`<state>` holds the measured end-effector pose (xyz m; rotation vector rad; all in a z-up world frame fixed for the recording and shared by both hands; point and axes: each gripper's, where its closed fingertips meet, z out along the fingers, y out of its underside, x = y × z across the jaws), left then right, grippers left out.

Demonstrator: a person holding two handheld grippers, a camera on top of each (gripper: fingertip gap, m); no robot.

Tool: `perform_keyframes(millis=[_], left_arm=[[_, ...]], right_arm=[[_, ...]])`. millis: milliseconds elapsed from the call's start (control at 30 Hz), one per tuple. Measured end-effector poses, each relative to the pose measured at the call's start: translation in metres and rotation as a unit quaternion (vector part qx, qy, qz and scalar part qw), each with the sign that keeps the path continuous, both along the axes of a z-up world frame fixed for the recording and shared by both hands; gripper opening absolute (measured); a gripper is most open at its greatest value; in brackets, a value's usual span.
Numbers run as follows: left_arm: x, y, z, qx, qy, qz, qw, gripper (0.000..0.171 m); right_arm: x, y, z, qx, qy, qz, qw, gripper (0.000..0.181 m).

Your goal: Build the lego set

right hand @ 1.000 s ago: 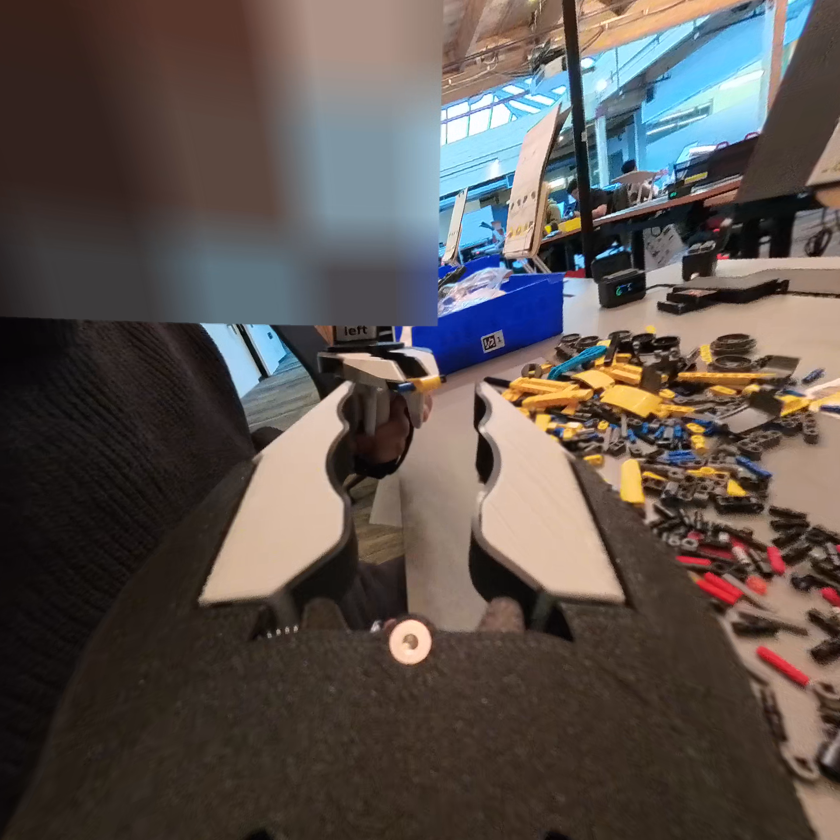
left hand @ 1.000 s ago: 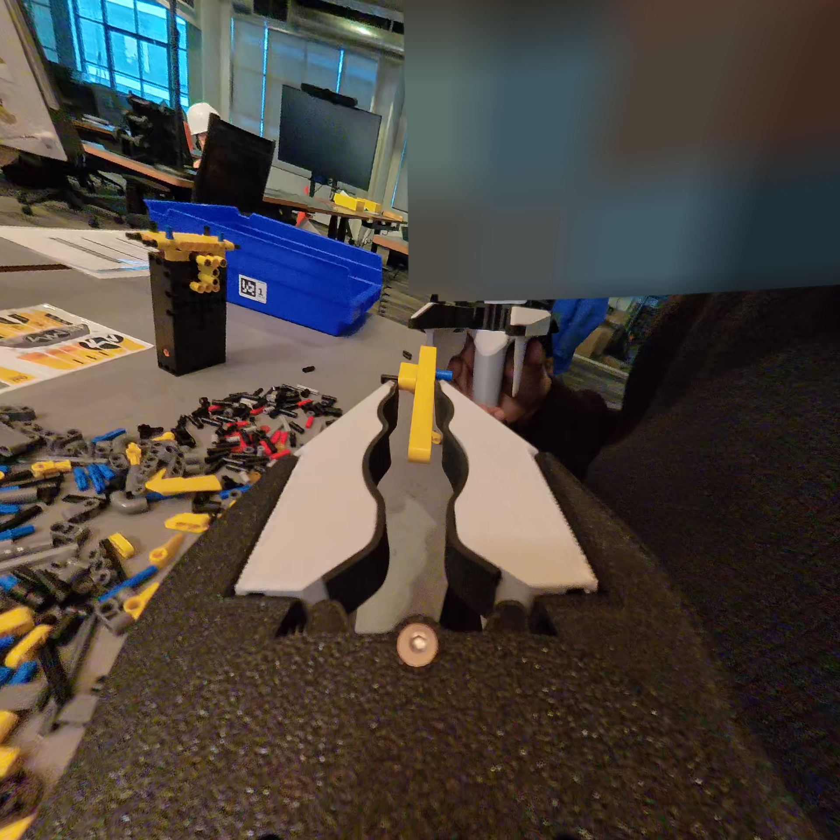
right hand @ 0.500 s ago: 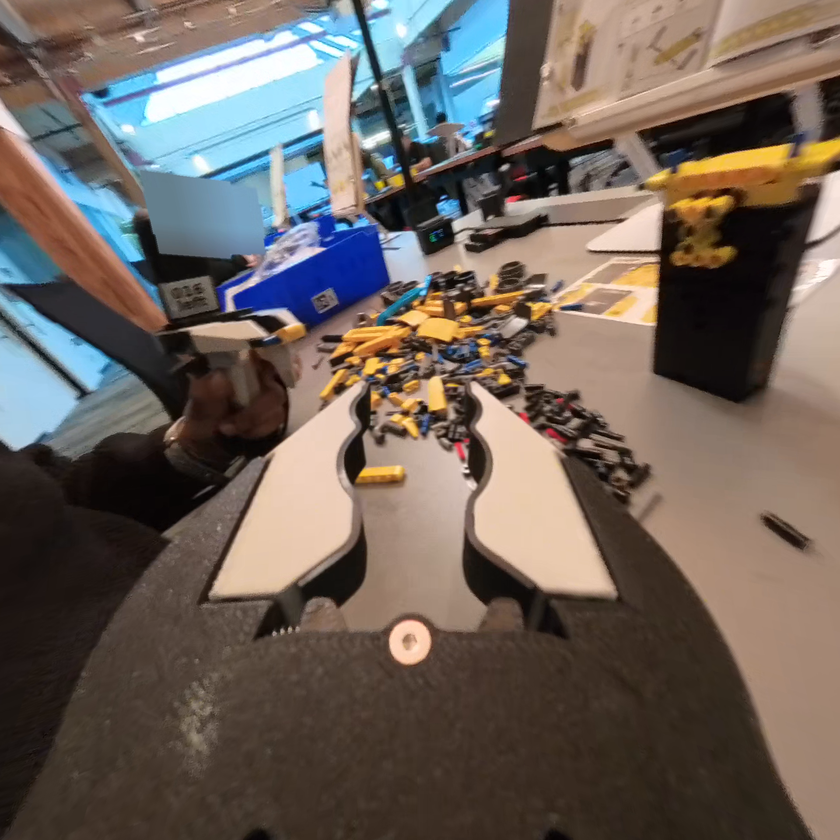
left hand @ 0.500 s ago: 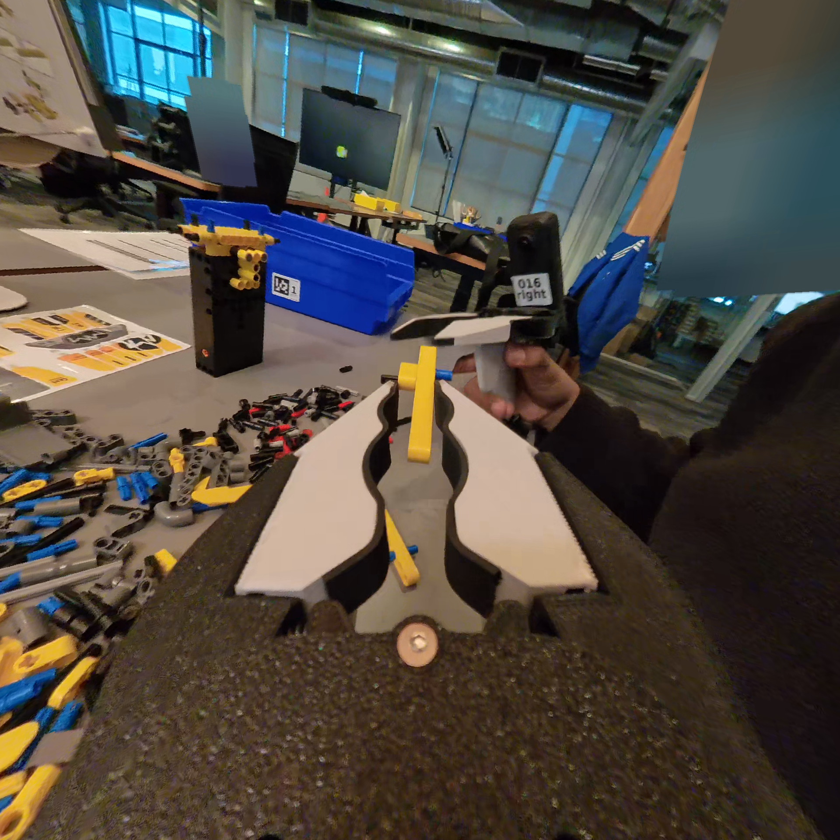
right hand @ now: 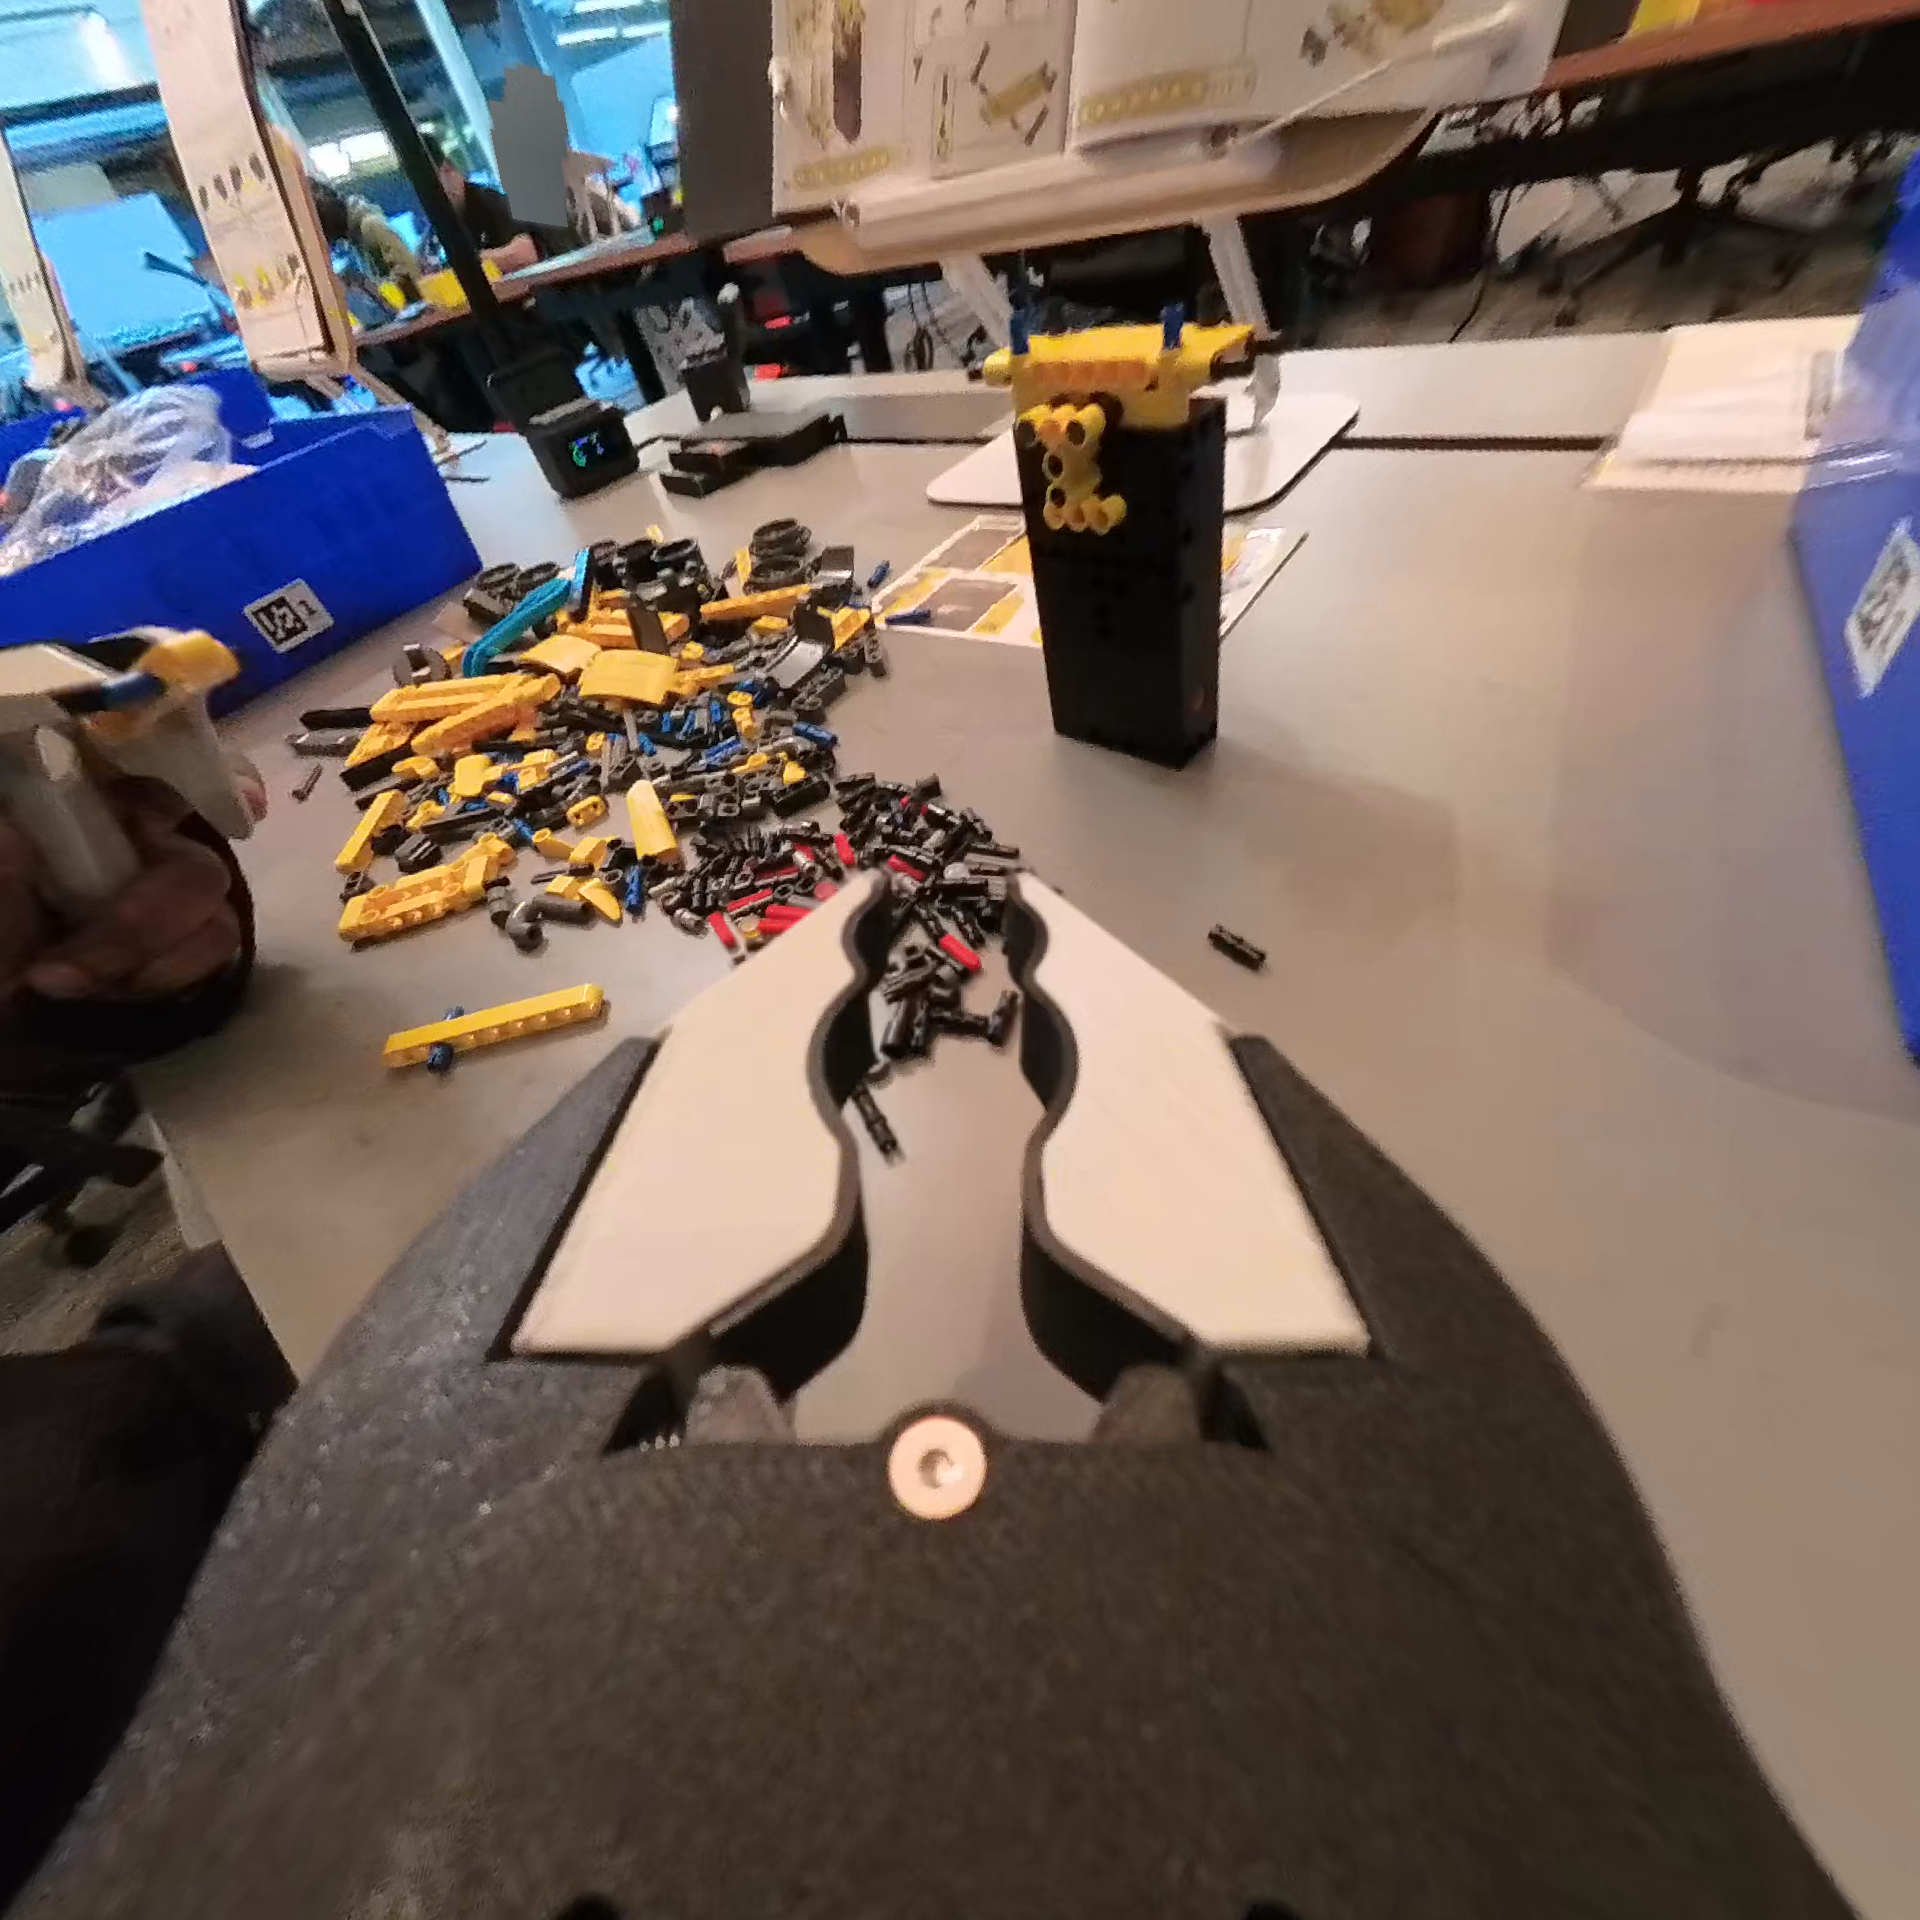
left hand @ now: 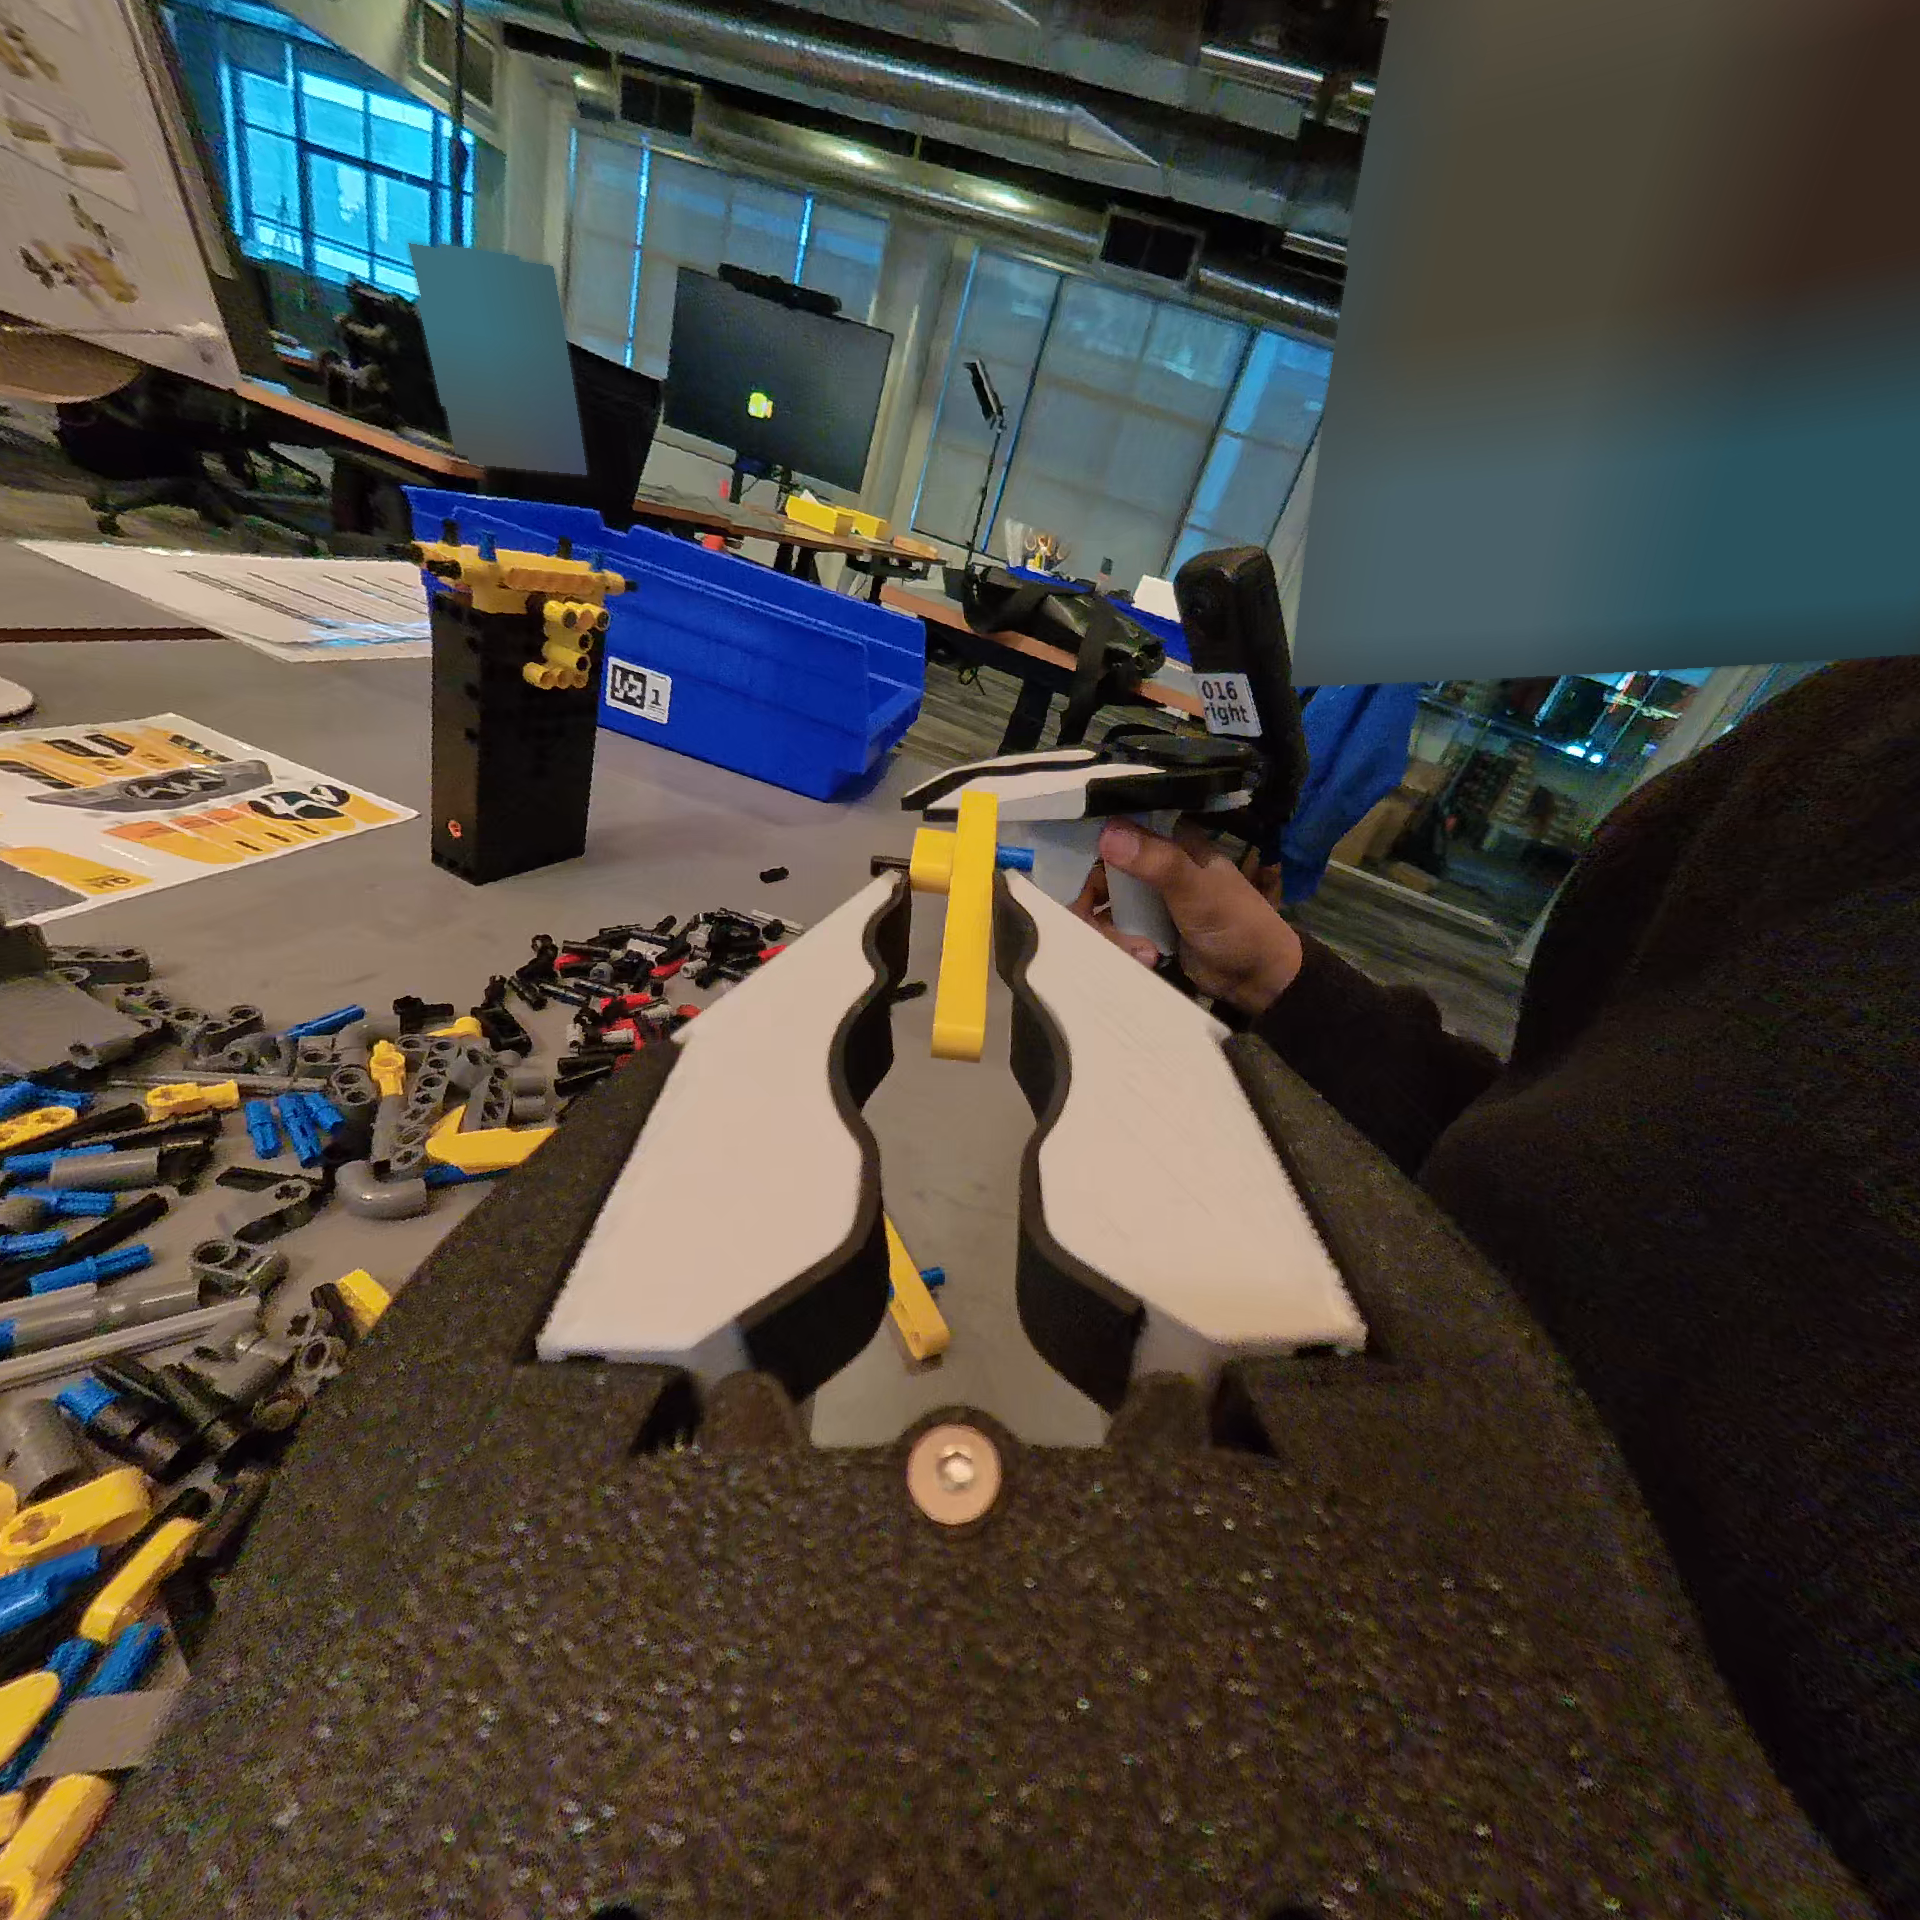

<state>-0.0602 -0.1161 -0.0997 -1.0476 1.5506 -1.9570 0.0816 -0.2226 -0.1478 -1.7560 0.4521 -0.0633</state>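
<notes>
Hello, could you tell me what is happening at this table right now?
A person holds a gripper in each hand over a grey table strewn with building-toy parts. The left gripper is shut on a yellow beam carrying a blue pin, raised off the table. The right gripper is open and empty, pointed at a pile of black and red pins. Another yellow beam lies alone on the table, and a black tower stands behind.
</notes>
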Motion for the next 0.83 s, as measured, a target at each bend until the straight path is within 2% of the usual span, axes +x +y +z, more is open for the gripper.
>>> perform_keyframes(millis=[333, 633, 833], left_arm=[[0.004, 0.006, -0.001, -0.019, 0.014, 0.007, 1.0, 0.015], [0.004, 0.007, -0.001, -0.024, 0.014, 0.007, 1.0, 0.015], [0.004, 0.008, -0.001, -0.027, 0.014, 0.008, 1.0, 0.015]], right_arm=[[-0.014, 0.013, -0.015, -0.081, -0.062, 0.022, 0.995, 0.02], [-0.014, 0.009, -0.004, -0.045, -0.066, 0.019, 0.997, 0.016], [-0.009, 0.014, -0.021, -0.128, -0.124, -0.018, 0.984, 0.012]])
